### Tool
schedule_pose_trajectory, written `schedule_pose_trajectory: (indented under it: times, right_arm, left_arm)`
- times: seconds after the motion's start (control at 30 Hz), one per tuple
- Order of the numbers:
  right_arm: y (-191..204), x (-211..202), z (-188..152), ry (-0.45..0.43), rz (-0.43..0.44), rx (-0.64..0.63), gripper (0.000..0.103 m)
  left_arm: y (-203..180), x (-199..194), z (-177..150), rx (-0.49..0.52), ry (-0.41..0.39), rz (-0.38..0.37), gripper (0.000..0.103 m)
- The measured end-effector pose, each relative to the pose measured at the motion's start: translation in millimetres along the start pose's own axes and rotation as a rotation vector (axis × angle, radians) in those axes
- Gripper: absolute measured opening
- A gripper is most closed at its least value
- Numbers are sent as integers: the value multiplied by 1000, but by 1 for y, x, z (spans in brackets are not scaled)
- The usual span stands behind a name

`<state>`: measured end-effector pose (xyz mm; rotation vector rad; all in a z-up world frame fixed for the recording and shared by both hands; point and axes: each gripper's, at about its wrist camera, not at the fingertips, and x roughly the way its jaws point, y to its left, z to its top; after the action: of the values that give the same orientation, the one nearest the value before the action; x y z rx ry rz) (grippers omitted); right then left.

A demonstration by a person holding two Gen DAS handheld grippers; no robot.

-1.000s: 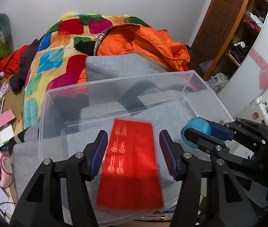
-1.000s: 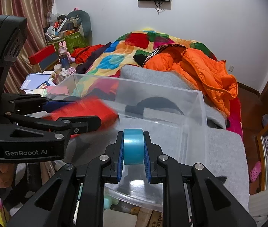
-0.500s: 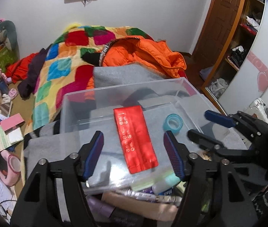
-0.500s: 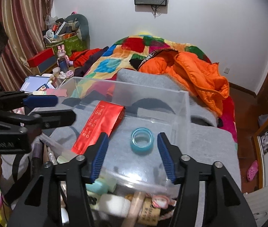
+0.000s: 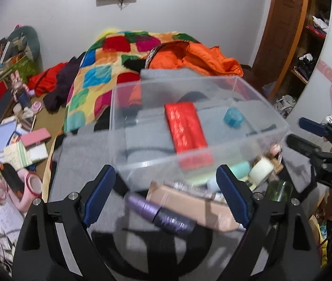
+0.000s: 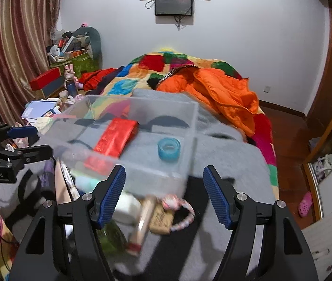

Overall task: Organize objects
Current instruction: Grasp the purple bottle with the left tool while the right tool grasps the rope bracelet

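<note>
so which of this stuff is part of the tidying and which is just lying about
Job:
- clear bin
- red packet
- blue tape roll
- purple tube
- white roll
- green bottle

Lying about:
- orange jacket
- patchwork quilt
- pink slipper

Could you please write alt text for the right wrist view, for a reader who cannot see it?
A clear plastic bin on a grey blanket holds a red packet and a blue tape roll. The right gripper hangs in front, jaws opening and empty, over blurred toiletries. The left gripper shows at the left edge.
</note>
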<state>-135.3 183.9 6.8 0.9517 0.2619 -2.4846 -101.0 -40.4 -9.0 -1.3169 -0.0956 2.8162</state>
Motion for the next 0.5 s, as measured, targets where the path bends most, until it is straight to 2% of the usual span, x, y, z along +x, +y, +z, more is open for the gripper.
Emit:
schedule_pose_trajectory:
  times: [0.3,0.5]
  right_arm:
    - [-28,3,-39,70,-41,73,72]
    - [-32,17,-51,111,-36,92,72]
  left_arm:
    - [14,27,-43,-75,78,23,89]
    - [37,17,-60,-143,75,-33,90]
